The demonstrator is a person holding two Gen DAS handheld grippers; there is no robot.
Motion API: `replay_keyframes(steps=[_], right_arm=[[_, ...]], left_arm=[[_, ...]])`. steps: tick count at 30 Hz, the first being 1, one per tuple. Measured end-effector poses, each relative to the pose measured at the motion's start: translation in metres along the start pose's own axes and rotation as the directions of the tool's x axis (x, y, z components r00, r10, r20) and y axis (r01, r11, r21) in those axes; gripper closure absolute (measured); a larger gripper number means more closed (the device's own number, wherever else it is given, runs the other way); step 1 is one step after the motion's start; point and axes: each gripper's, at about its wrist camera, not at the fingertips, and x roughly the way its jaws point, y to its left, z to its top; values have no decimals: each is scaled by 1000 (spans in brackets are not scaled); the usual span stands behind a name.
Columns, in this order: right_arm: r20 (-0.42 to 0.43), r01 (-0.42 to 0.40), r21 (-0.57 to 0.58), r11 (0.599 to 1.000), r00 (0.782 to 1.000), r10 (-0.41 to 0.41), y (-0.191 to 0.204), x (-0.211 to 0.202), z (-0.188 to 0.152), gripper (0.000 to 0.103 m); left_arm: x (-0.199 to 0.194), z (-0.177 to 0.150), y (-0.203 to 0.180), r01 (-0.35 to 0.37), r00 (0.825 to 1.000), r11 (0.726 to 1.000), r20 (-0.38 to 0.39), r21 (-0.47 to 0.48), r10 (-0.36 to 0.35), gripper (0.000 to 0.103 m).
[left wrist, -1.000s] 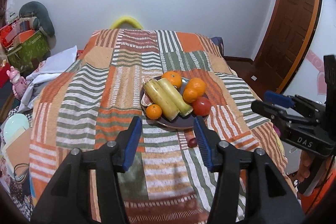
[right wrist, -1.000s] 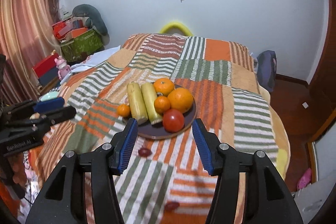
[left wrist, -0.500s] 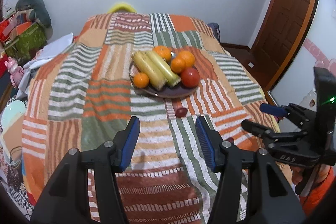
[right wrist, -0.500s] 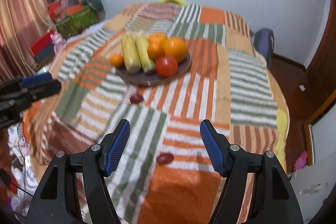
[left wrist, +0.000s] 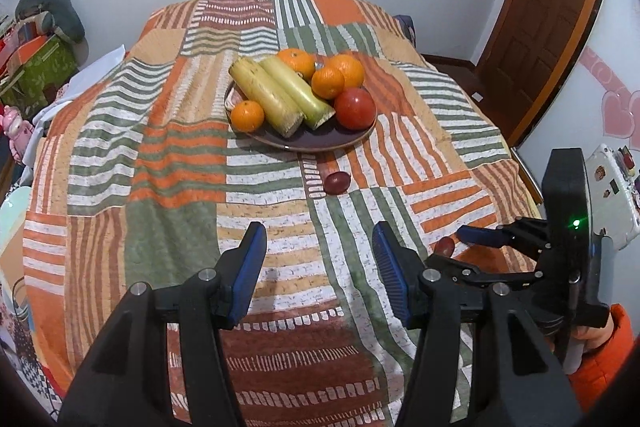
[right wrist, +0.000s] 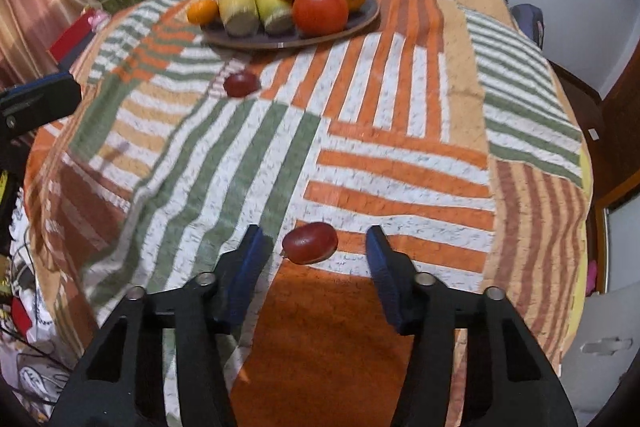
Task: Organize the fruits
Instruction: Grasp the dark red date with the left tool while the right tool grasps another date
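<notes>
- The striped bedspread (right wrist: 400,163) is serving as the work surface.
- The plate (left wrist: 320,143) is holding oranges, corn and a tomato, likely the collecting spot.
- The left gripper (left wrist: 318,263) is hanging open and empty.
- The right gripper (right wrist: 316,247) is straddling a loose red grape (right wrist: 310,242), open, not yet pinching.
- A second grape (right wrist: 241,84) is lying near the plate.

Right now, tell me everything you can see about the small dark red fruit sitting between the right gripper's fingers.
The small dark red fruit is oval, smooth and slightly glossy, like a grape tomato or a jujube; which one is unclear. It lies on its side on the patchwork blanket, at the edge of an orange patch, well short of the plate. The open right gripper brackets it, but neither finger touches it. It looks whole. A second, similar fruit lies nearer the plate.
</notes>
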Motion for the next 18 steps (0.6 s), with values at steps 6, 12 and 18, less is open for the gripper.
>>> replay_keyframes(steps=[6, 12, 18], right_arm=[[5, -31, -3, 1000, 999, 31, -6, 0, -1, 78], [46, -14, 1, 1000, 999, 14, -13, -8, 9, 79], [116, -23, 38, 999, 993, 19, -30, -21, 31, 79]], left_arm=[[21, 2, 2, 7, 999, 1000, -36, -7, -8, 48], [44, 8, 2, 28, 997, 1000, -65, -10, -29, 48], [70, 21, -1, 41, 995, 999, -89, -5, -41, 48]])
